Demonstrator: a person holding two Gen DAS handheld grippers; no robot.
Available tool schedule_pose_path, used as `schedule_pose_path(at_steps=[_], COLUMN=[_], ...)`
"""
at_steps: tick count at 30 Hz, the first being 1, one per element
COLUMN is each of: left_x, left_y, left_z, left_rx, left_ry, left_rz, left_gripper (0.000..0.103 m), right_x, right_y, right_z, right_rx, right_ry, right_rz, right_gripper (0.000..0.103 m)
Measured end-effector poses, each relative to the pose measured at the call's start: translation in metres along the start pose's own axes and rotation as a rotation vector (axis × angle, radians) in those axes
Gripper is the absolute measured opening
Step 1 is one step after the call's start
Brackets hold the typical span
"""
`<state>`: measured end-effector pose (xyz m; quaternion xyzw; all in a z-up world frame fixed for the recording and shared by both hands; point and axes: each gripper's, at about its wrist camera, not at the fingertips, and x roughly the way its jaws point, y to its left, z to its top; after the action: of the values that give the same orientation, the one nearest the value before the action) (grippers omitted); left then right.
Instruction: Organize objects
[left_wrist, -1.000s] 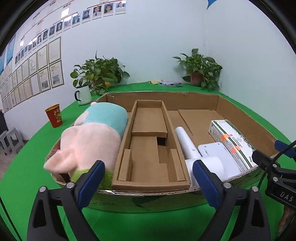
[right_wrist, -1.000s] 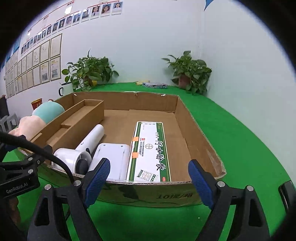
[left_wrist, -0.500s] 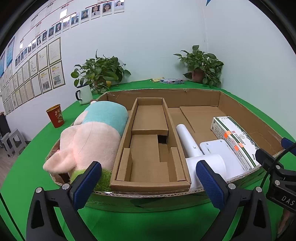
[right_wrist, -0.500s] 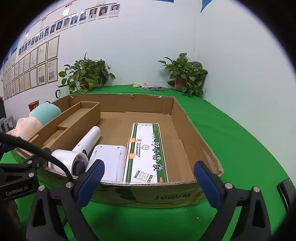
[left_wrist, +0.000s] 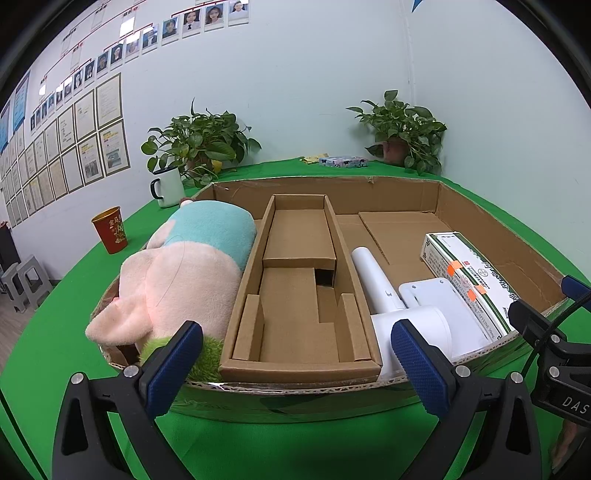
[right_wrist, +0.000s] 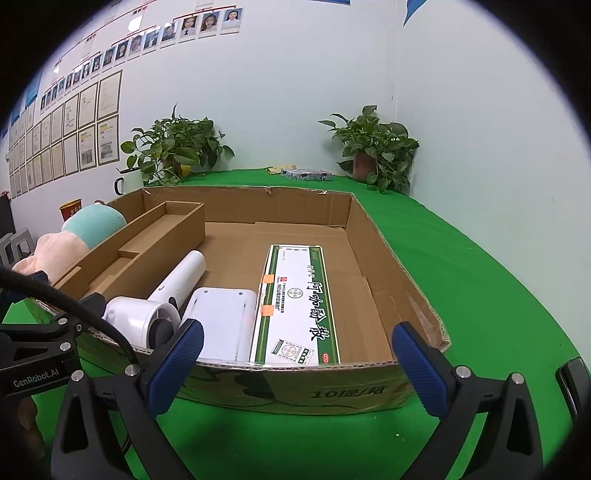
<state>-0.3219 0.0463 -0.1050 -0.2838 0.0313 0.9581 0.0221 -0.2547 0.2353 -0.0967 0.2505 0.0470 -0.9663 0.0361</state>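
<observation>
A large open cardboard box (left_wrist: 461, 206) (right_wrist: 373, 384) sits on the green table. Inside lie a pink and teal plush pig (left_wrist: 184, 273) (right_wrist: 74, 236), a brown cardboard insert tray (left_wrist: 299, 288) (right_wrist: 147, 240), a white hair dryer (left_wrist: 384, 295) (right_wrist: 166, 295), a white flat device (left_wrist: 443, 299) (right_wrist: 225, 317) and a green-and-white medicine box (left_wrist: 469, 273) (right_wrist: 295, 295). My left gripper (left_wrist: 295, 365) is open and empty, just outside the box's near wall. My right gripper (right_wrist: 295, 365) is open and empty in front of the near wall.
A white mug (left_wrist: 166, 186), a red cup (left_wrist: 110, 229), two potted plants (left_wrist: 199, 144) (left_wrist: 402, 129) and a small patterned box (left_wrist: 342, 161) stand on the table behind the box. Walls close the back and right.
Both grippers have drawn back slightly from the box and risen a little; their jaws stay open. Nothing in the box has moved.
</observation>
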Motion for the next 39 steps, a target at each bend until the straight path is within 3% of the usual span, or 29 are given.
schedule_pose_path(at_steps=[39], left_x=[0.0001], left_y=[-0.0022], left_z=[-0.0011], left_rx=[-0.002], left_ry=[0.002], left_rz=[0.002], left_gripper=[0.103], right_x=[-0.0016], right_y=[0.0033], right_z=[0.0001], right_rx=[0.003], right_ry=[0.002], right_rz=[0.010], right_gripper=[0.102])
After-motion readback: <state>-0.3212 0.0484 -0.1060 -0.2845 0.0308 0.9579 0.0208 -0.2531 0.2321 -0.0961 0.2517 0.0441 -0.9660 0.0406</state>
